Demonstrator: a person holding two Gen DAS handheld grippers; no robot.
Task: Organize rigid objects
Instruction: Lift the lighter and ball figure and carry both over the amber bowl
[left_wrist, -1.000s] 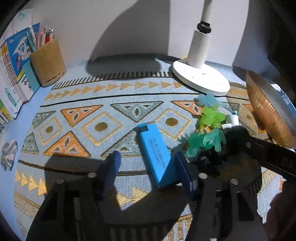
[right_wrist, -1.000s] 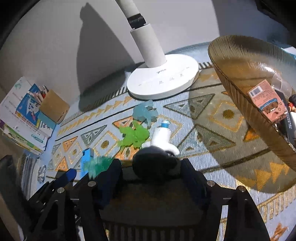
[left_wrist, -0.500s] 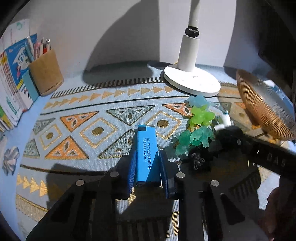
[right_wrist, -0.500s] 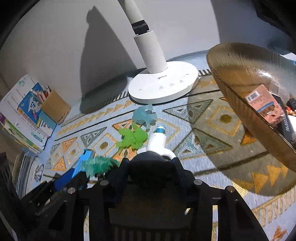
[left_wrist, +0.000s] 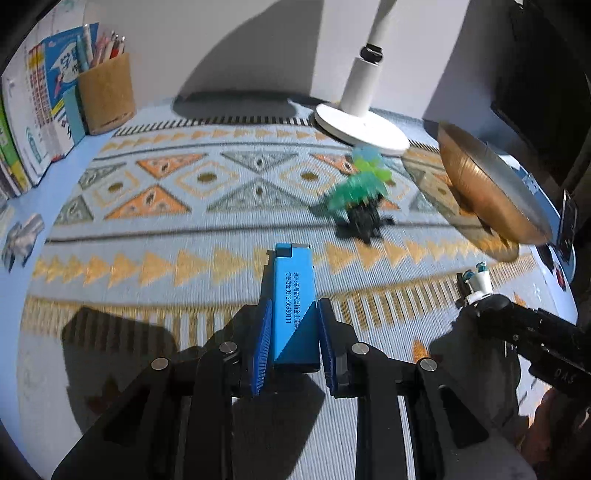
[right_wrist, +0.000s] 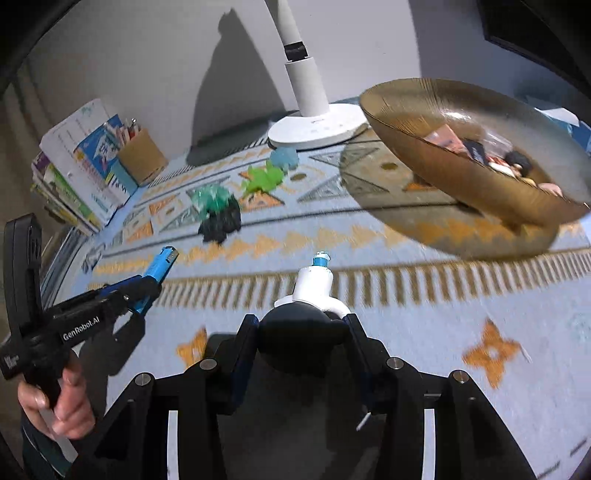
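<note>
Holding both items aloft: left gripper (left_wrist: 293, 343) clamps blue box (left_wrist: 293, 295), long axis toward 12 o'clock; right gripper (right_wrist: 301, 332) pinches black-and-white figure (right_wrist: 312, 291). Amber bowl (right_wrist: 424, 133) lies at 2 o'clock, nearer the right gripper.

White lamp (left_wrist: 360, 122), pen cup (left_wrist: 106, 94), possibly books (left_wrist: 33, 110).

I see hard, bright light that throws crisp dark shadows: the left gripper (left_wrist: 291, 332) casts one on the patterned mat (left_wrist: 236, 229) beneath it, and the white lamp (right_wrist: 314, 122) lays a tall shadow up the wall. Motion blur smears the amber bowl (right_wrist: 461, 155) and the mat's near edge. Fisheye bending curves both views, with black vignette at the corners.
</note>
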